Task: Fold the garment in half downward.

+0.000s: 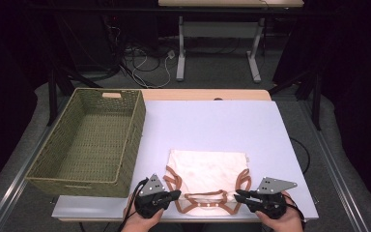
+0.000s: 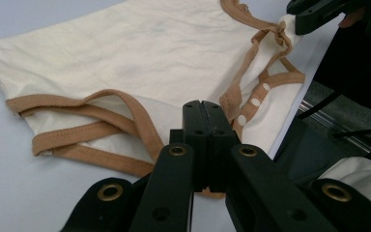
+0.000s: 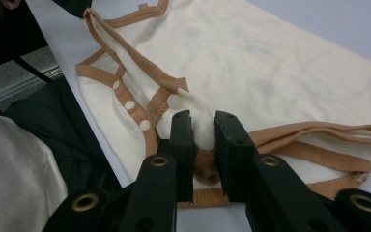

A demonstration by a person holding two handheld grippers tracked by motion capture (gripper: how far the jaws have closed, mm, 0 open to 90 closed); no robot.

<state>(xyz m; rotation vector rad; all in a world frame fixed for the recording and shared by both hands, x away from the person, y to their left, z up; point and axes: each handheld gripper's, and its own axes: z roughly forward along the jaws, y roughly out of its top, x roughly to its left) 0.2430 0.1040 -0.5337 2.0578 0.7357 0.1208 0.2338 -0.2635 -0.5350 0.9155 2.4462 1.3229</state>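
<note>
Two grippers sit low in the high view, at the near edge of the surface, each pinching one corner of a cream garment with tan trim (image 1: 206, 169). In the left gripper view the left gripper (image 2: 204, 108) has its jaws pressed fully together on the tan-bound edge at the lower middle of the frame, the cloth spreading away toward the upper left. In the right gripper view the right gripper (image 3: 204, 126) has its jaws narrowly apart with a bunched cream fold and a snap tab clamped between them, a row of round snaps running up and left from there. The garment lies mostly flat in the lower middle of the high view, its body smooth and its tan straps looping out at both lower sides toward the jaws. Beneath it the surface (image 1: 212, 123) is pale lilac-white and matte, with a strip of light wood showing along its far edge. A green woven basket (image 1: 88, 141) stands at the left of the frame, its near end overhanging the left edge of the surface, just beside the garment but not touching it. Beyond, the room is dark: grey floor, black drapes at the sides, a tangle of cables (image 1: 145, 60) at upper left, and the white legs of another desk (image 1: 217, 46) at top centre.
</note>
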